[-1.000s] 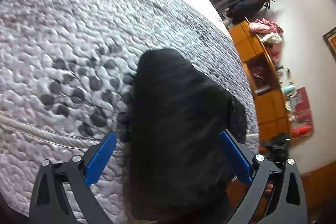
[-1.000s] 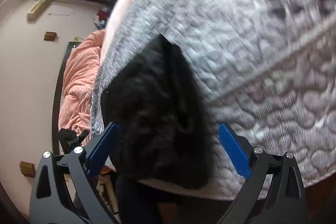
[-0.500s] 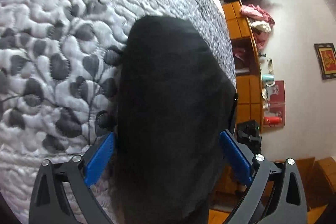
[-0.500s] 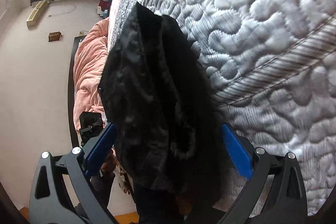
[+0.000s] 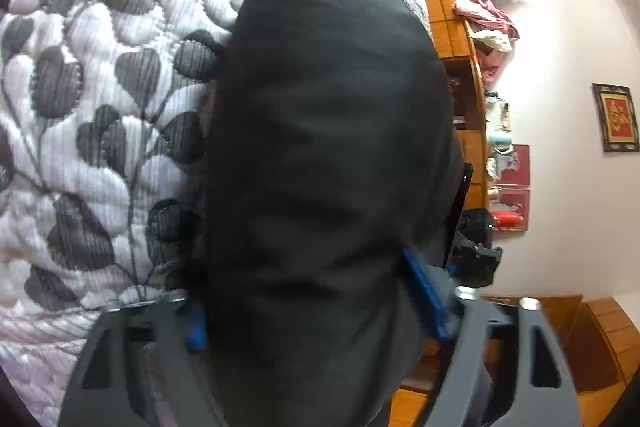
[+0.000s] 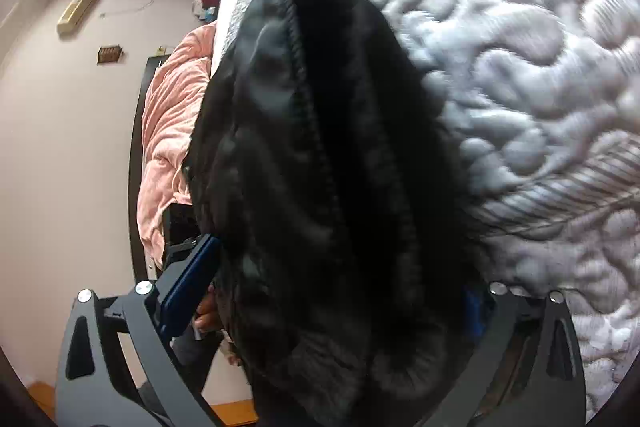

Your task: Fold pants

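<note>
The black pants (image 5: 328, 131) lie as a folded bundle on the quilted grey bedspread (image 5: 120, 87), at the bed's edge. My left gripper (image 5: 308, 287) straddles one end of the bundle. Its jaws are closing, and the blue pads (image 5: 424, 295) squeeze the cloth from both sides. In the right wrist view the pants (image 6: 320, 167) show a stitched seam and a fuzzy lining. My right gripper (image 6: 338, 267) straddles that end with its jaws wide and closing. The cloth fills the gap there, and the right pad is mostly hidden under it.
The bedspread (image 6: 520, 67) stretches away beyond the pants. A wooden shelf unit (image 5: 460, 67) with clothes and clutter stands against the wall past the bed's edge. A pink blanket (image 6: 168, 131) lies heaped beside the bed. Fingers of a hand (image 6: 206, 315) show below the right gripper's left pad.
Both grippers have come down and forward over the pants, which now fill each view. The left jaws have narrowed onto the bundle, and the right jaws have narrowed slightly.
</note>
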